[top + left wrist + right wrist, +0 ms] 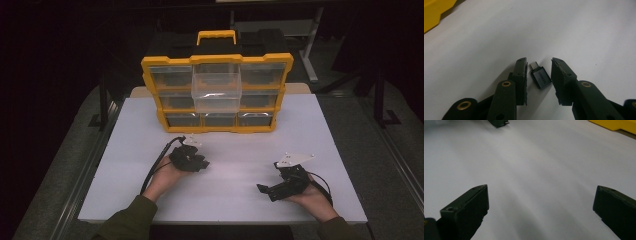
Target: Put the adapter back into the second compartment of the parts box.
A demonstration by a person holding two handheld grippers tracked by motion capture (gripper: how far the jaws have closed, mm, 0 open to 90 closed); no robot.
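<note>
A small dark grey USB adapter (541, 78) with a metal plug lies flat on the white table (235, 150). My left gripper (539, 61) points down over it with one jaw on each side. A thin gap shows beside the left pad and the right pad stands close to the adapter, so it is open. In the high view the left gripper (192, 161) sits left of centre, in front of the organizer. My right gripper (274, 189) rests near the table's front right, and its jaws (541, 188) stand wide open over bare table.
A yellow and black parts organizer (217, 62) with clear drawers stands upright at the back of the table. Its upper middle drawer (216, 90) is pulled out toward me. Its yellow corner (434, 12) shows near the left gripper.
</note>
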